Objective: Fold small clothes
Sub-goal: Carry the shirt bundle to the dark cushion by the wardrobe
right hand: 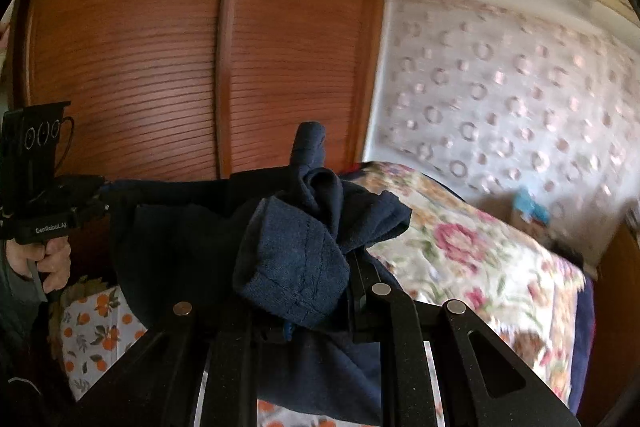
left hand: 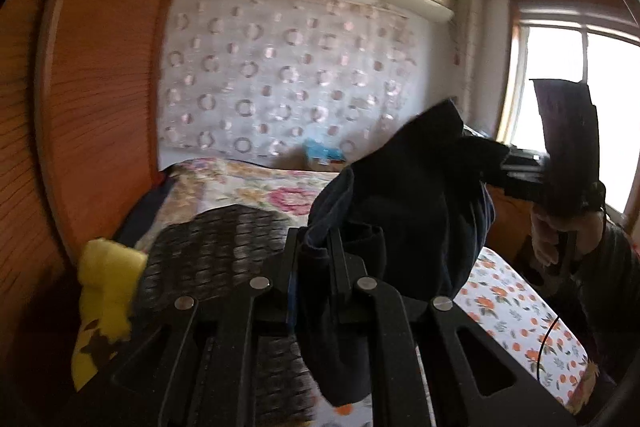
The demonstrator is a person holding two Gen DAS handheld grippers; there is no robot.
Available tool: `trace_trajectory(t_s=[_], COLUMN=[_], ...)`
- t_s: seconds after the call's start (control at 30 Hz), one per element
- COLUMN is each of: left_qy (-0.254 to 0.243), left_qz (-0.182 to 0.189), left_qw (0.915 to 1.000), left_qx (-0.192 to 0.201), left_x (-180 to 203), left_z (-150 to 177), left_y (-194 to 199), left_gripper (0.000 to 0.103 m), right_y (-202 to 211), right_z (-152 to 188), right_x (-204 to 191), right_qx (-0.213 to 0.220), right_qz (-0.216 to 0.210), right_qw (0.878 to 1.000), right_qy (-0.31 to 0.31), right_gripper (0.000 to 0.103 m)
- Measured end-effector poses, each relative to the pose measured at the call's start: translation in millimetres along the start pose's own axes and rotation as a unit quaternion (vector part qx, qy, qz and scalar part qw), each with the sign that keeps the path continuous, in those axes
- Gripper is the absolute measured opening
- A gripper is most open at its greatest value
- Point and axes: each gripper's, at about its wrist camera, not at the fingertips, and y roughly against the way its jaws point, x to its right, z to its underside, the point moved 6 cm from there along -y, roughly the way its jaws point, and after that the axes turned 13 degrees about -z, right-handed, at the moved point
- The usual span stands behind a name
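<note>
A dark navy garment [left hand: 416,203] hangs in the air above the bed, stretched between my two grippers. My left gripper [left hand: 316,247] is shut on one edge of it, with cloth bunched between the fingers. In the left wrist view my right gripper [left hand: 500,167] holds the far end at the right. In the right wrist view my right gripper [right hand: 344,267] is shut on a bunched navy fold [right hand: 296,259], and my left gripper [right hand: 100,203] grips the other end at the left.
The bed below has an orange-fruit print sheet [left hand: 516,311] and a floral quilt [right hand: 472,259]. A dark woven piece [left hand: 208,255] and a yellow cloth [left hand: 108,287] lie at the left. A wooden louvred wardrobe [right hand: 200,47] stands close behind. A window [left hand: 580,115] is at the right.
</note>
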Motion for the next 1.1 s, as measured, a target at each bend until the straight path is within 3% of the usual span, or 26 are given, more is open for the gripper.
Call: trace_trajectory(t_s=[0.17,0.3,0.5,0.6,0.67,0.7,0.77,0.93,1.1], left_qy=[0.055,0.063,0.084,0.089,0.090,0.089,0.096,0.079,0.068], left_qz=[-0.030,-0.074,-0.095,-0.100,-0.109,-0.115,-0.114,-0.130,-0.143], left_qw=[0.9979,0.9945,0.9890,0.9867,0.9851,0.9843,0.9838,0.9834,0.9826], left_qx=[-0.013,-0.039,-0.076,-0.092,-0.098,-0.100,-0.099,-0.100,-0.097], left_x=[-45,-73,-97,-100,-102,-103,-108,-105,-103], left_z=[29,56,93,104,108,108,105,106,103], left_y=[0,-18,-31,-35,-38,-39,-38,-37,-29], left_gripper=[0.012,0.012,0.012,0.012,0.012,0.012,0.012,0.012,0.015], right_y=[-54,-100,-166,-187,-189,-186,-179,-179,-208], right_z=[-36,-55,-58,-63,-63,-62,-56,-16,15], right_x=[-1,-2,6,15,26,32,41,36,42], right_qx=[-0.031,-0.054,-0.085,-0.085,-0.081,-0.075,-0.063,-0.072,-0.103], right_qz=[-0.035,-0.062,-0.086,-0.053,-0.041,-0.033,-0.025,-0.079,-0.107], right_qw=[0.998,0.994,0.991,0.994,0.995,0.996,0.998,0.994,0.988], right_qy=[0.042,0.066,0.053,0.043,0.030,0.026,0.017,-0.018,-0.047], right_gripper=[0.018,0.018,0.021,0.034,0.062,0.064,0.064,0.064,0.053])
